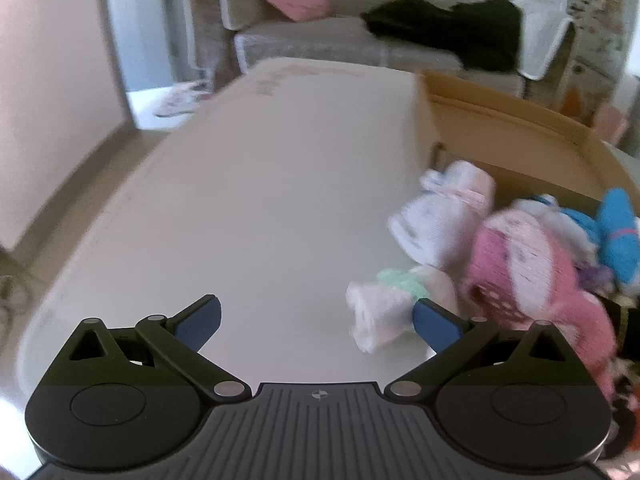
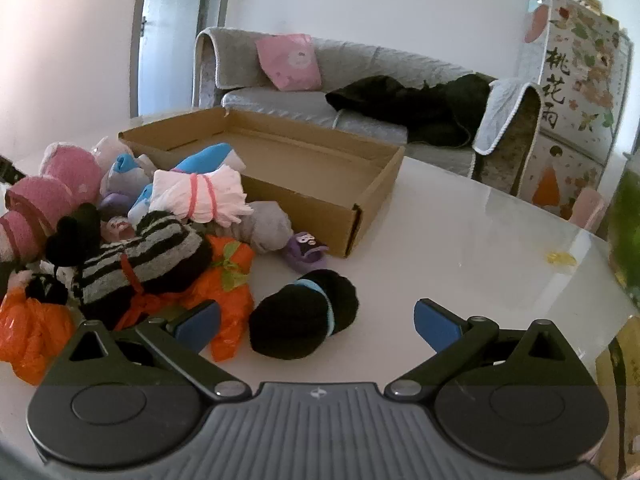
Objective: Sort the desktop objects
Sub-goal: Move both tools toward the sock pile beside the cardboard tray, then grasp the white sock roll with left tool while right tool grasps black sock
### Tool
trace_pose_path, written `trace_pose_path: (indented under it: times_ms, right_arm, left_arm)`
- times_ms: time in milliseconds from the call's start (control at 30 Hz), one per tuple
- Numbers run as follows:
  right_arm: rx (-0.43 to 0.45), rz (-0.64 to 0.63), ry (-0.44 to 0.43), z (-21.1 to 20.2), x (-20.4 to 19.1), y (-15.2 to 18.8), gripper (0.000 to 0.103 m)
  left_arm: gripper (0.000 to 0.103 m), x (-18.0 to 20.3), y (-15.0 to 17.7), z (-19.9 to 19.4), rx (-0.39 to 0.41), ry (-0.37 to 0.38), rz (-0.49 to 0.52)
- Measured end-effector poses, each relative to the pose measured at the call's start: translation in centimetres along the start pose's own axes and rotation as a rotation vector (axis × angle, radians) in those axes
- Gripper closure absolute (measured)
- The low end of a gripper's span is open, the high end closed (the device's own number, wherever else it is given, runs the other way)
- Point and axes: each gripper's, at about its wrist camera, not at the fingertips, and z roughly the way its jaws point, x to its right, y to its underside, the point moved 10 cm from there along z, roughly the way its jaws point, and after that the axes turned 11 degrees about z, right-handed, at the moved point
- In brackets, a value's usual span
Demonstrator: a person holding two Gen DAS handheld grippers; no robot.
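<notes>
My finger pads (image 2: 198, 326) are blue on black arms. Near me lies a black rolled sock bundle with a light-blue band (image 2: 304, 320); left, a grey-and-black striped bundle (image 2: 136, 260) on orange plastic (image 2: 32, 328); far, a plain brown cardboard box (image 2: 320, 176).

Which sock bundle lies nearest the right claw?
The black bundle with the light-blue band, lying alone on the table just ahead of the right claw, apart from the heap.

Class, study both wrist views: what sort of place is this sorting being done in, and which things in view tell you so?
Most likely a home living room. A grey covered sofa with a pink cushion stands behind the white table, and a door is set in the wall beside it.
</notes>
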Motion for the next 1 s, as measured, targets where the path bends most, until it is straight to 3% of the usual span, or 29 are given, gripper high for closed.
trace_pose_path:
  times_ms: [67,167,367,667,1000]
  right_arm:
    - [0.005,-0.004,0.001,-0.2,-0.1,-0.1,0.0]
    - [0.009,0.004,0.001,-0.4,0.0,-0.2,0.0]
    - [0.008,0.009,-0.001,-0.1,-0.1,-0.2,0.0]
    - [-0.007,0.026,-0.017,0.3,0.0,-0.3,0.0]
    - [-0.031,0.049,-0.032,0.8,-0.2,0.0,0.0]
  left_arm:
    - [0.0,-0.4,0.0,0.3,-0.008,-0.006,-0.019]
    - [0.0,0.1,-0.1,0.8,-0.021,0.072,-0.037]
    - [0.0,2.3,-1.3,1.1,-0.004,0.136,0.034]
    - [0.0,3.8,-1.7,1.1,-0.018,0.386,-0.04]
    - [0.008,3.9,-2.1,1.5,-0.047,0.389,-0.058]
